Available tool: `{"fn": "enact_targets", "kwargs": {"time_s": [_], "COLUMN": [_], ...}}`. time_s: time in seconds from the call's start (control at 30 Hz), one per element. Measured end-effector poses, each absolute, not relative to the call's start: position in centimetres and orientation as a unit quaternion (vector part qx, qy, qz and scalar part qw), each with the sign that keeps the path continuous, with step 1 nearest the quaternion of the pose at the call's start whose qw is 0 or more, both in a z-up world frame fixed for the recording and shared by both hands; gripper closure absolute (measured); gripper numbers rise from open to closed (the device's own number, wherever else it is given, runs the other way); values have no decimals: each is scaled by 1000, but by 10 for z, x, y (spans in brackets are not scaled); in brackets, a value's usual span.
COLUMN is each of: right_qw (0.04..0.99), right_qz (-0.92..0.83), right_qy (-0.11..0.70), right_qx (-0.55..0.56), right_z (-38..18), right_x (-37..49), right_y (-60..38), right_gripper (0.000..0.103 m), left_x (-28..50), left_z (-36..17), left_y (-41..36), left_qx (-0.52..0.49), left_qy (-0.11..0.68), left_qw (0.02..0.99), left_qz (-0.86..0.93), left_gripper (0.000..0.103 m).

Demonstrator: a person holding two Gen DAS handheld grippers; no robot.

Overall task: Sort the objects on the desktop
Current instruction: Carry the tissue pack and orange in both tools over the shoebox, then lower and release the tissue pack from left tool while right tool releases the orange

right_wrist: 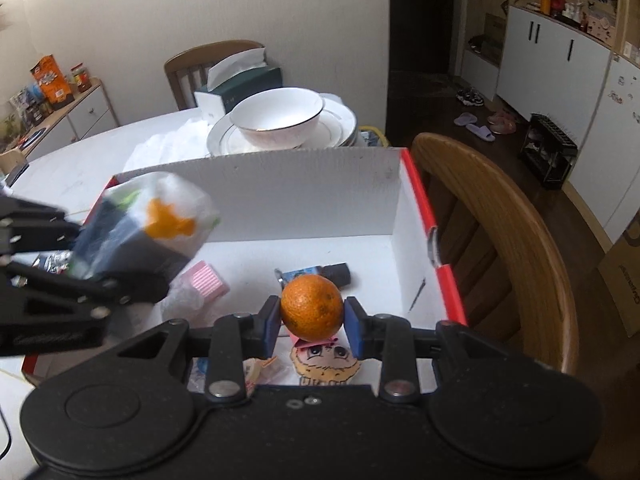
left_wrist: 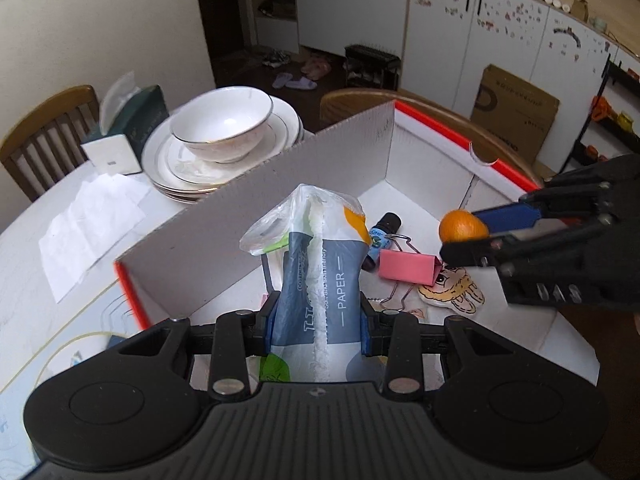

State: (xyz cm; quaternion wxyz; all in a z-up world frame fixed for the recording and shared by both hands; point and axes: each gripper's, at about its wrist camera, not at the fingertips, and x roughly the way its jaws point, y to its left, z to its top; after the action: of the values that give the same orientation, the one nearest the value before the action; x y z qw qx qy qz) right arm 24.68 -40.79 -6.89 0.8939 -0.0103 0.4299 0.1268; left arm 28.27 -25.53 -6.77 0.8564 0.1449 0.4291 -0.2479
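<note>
A white cardboard box (left_wrist: 328,152) with red outer edges is sitting on the white table (left_wrist: 24,240), its tall near wall blocking part of the floor from the left wrist view. The left gripper (left_wrist: 318,320) is hovering over the box with its jaws clamping a tissue pack (left_wrist: 316,280): soft plastic wrap in blue-grey, white, orange and green, "PAPER" printed along it, pinched in at the waist, loose clear top end crumpling upward. In the right wrist view that pack (right_wrist: 152,228) is smearing with motion blur and its print is unreadable. The right gripper (right_wrist: 312,322) is holding an orange (right_wrist: 311,307) between its blue pads, small, round, dimpled skin, also above the box floor; from the left view only part of the orange (left_wrist: 462,226) is showing past the fingers. Lying on the box floor are a pink binder clip (left_wrist: 408,266), a small dark bottle (left_wrist: 380,240) with a blue label, and a cartoon figure sticker (left_wrist: 450,288), partly covered by the clip and the right gripper. A pink striped item (right_wrist: 206,280) beside crumpled plastic is hard to identify. Outside the box, a white bowl (left_wrist: 224,124) is sitting on stacked plates (left_wrist: 280,120) next to a dark green tissue box (left_wrist: 136,116), its lower part cut off by a white card.
</note>
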Motion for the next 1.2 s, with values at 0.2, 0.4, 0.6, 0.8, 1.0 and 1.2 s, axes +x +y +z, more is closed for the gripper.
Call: {"fn": "enact_targets", "kwargs": {"time_s": [0.2,0.4,0.6,0.8,1.0,1.2], "right_qw": [877,863,853,850,849,849], "right_qz": [146,159,164,167,166,163], "right_qy": [456,477,492,497,500,501], "right_qx": [-33,-47,-52,-48,-43,-36], "right_z": [-79,-89,-99,-101,-102,-101], "right_x": [245,245,246,247,248,249], "right_y": [-400,-396,-395,-395,-397,-399], "right_gripper": [71,71,71,70,66,61], "left_x": [302,310,317,323,323,318], "left_z": [-81,-92,-97,-100,-102,-100], "left_y": [-265,-269,-274,-277,-279,-275], "left_qx": [158,169,179,182,187,183], "left_qy": [445,461,471,480,480,477], "left_qw": [846,834,825,818,816,819], "left_qz": [-247,-250,-256,-258,-261,-263], "left_gripper": [68,68,68,66,52,40]}}
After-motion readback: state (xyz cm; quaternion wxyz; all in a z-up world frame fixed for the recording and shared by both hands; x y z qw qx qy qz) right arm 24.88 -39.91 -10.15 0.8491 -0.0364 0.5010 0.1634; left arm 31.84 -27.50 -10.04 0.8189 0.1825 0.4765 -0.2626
